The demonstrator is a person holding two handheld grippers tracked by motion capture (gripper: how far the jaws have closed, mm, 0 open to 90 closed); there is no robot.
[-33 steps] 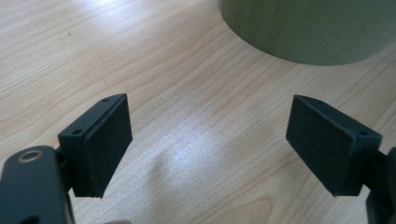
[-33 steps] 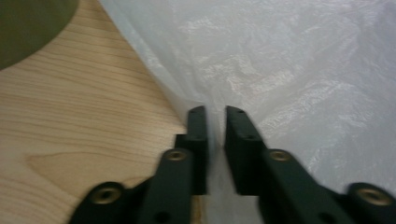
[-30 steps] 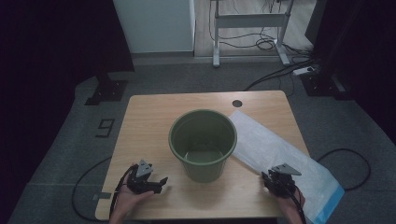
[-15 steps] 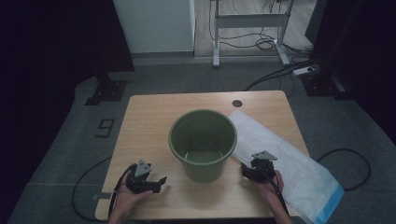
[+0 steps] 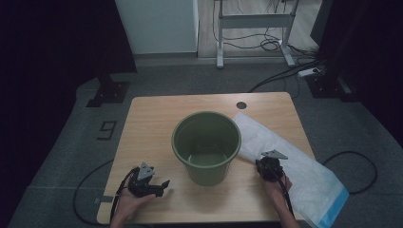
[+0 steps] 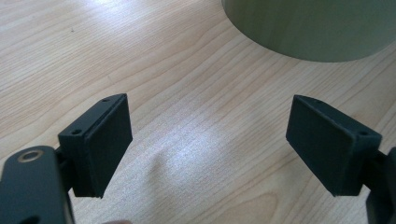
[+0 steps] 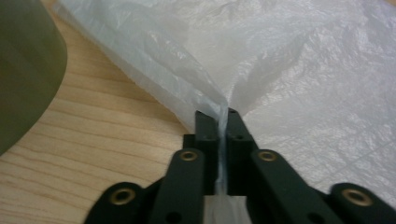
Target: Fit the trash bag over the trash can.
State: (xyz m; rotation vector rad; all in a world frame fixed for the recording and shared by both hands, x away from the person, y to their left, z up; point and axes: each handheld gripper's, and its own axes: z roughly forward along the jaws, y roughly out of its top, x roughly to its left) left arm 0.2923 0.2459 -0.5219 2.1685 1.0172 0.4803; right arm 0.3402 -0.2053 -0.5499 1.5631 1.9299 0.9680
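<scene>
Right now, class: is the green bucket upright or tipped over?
Upright: the green bucket stands on the table, open mouth up, its inside bottom visible.

Green bucket (image 5: 206, 146) standing mid-surface (image 5: 152, 123); white plastic bag (image 5: 294, 164) lying to its right, overhanging the near right corner. Right gripper (image 5: 269, 167) resting at the bag's near-left edge; left gripper (image 5: 148, 181) sitting near left, apart from the bucket.
</scene>
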